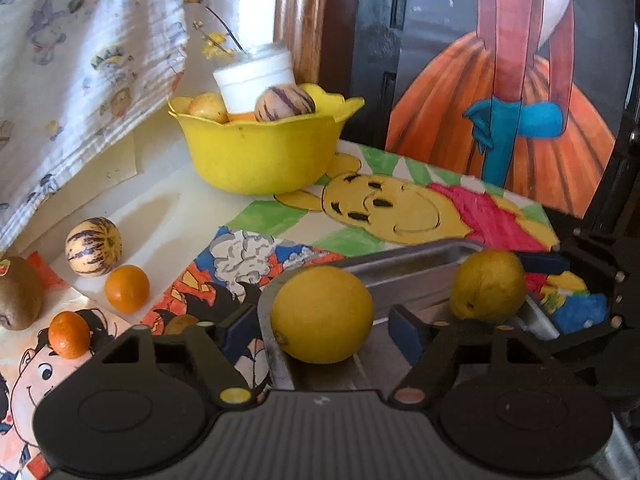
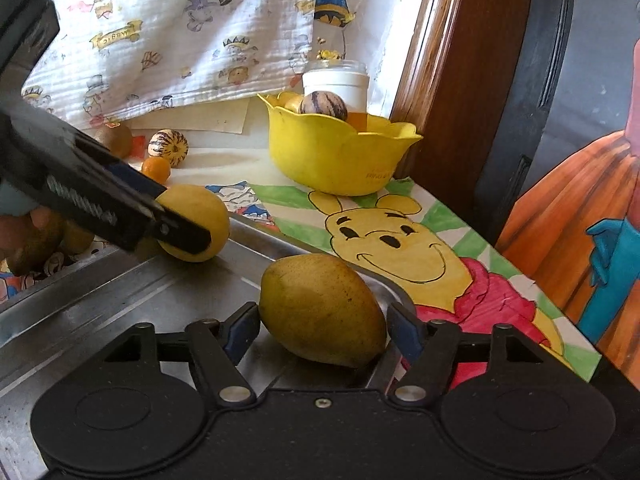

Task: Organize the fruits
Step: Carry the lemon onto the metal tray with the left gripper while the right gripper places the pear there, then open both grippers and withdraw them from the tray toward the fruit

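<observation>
Left wrist view: left tongs (image 1: 322, 320) parted around lemon (image 1: 322, 314) in tray (image 1: 404, 276); right tongs (image 2: 322, 328) likewise, pear (image 2: 320, 308) released. Next: small orange fruit (image 1: 127, 288) at 9 o'clock.

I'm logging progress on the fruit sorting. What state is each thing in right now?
Left gripper: open around the round lemon, pads clear.
Right gripper: open around the pointed lemon, pads clear.
Round lemon: resting in the tray.
Pointed lemon: resting in the tray.
Metal tray: holds both lemons.
Yellow bowl: upright, holding fruit and a white jar.
White jar: lid on.
</observation>
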A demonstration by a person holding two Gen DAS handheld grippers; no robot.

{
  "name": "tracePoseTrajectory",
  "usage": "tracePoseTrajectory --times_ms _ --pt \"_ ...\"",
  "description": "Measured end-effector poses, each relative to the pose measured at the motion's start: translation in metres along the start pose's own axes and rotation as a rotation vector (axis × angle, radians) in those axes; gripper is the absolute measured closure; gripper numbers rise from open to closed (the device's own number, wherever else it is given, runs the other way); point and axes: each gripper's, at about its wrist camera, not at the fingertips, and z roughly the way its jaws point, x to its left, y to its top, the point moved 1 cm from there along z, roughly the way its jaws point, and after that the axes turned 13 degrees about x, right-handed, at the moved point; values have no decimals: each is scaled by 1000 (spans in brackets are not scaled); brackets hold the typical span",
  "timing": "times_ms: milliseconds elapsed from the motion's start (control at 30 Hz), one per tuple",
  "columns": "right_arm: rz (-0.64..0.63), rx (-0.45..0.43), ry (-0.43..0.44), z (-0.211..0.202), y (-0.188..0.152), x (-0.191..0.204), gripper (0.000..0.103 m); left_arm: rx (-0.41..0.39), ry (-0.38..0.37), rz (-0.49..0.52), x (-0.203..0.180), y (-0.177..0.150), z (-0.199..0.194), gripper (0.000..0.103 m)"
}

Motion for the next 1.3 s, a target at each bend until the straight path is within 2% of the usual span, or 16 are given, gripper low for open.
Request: tracePoseTrajectory --times_ms 167,233,300,567,733,1000,1300 --pt "50 -39 6 -20 0 3 17 -45 -10 -48 4 -4 -28 13" --pt "77 -65 3 -33 -1 5 16 -76 -12 -73 5 -8 -44 4" --pt "105 -97 8 -50 -2 9 6 -120 -1 -95 7 -15 -62 1" --pt "192 -200 22 -120 -11 39 1 -236 49 -109 5 -55 -131 0" --pt "243 -206 33 -153 -22 62 1 -248 60 -105 5 -86 -164 0" --pt "267 -168 1 -189 -47 104 1 -258 77 -126 12 -131 -202 0" --pt "308 -130 7 -214 -71 139 1 -198 102 -109 17 -174 -217 0"
